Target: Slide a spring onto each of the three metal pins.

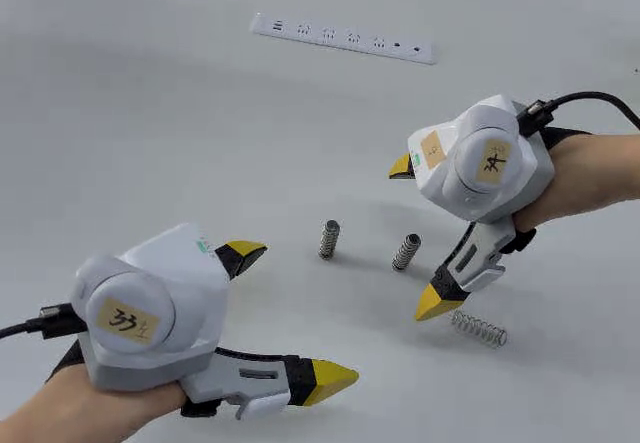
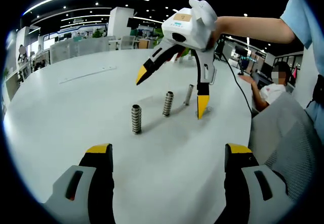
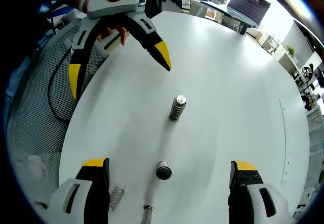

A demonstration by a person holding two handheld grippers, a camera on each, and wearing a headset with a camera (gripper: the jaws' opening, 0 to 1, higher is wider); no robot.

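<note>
Nearest the lens, the left gripper (image 1: 290,313) hangs low over the white workbench (image 1: 150,143). Its yellow-tipped jaws are spread wide and hold nothing, apparently parked clear so the other hand has room to work. Across from it the right gripper (image 1: 418,235), jaws likewise wide apart and empty, tips down toward the loose spring (image 1: 478,328). That spring lies on its side on the tabletop just beside the lower jaw tip, and the pose reads as a reach for it. A sprung pin (image 1: 329,239) and a second sprung pin (image 1: 406,251) stand upright between the two grippers, each with a coil already around it (two of three done, by the look of it). The bare pin (image 2: 188,94) stands next in the row, close to the right gripper's jaw, with no coil on it. Parts sit straight on the bench rather than in any tray or bin. A power strip (image 1: 343,38) lies well beyond them.
</note>
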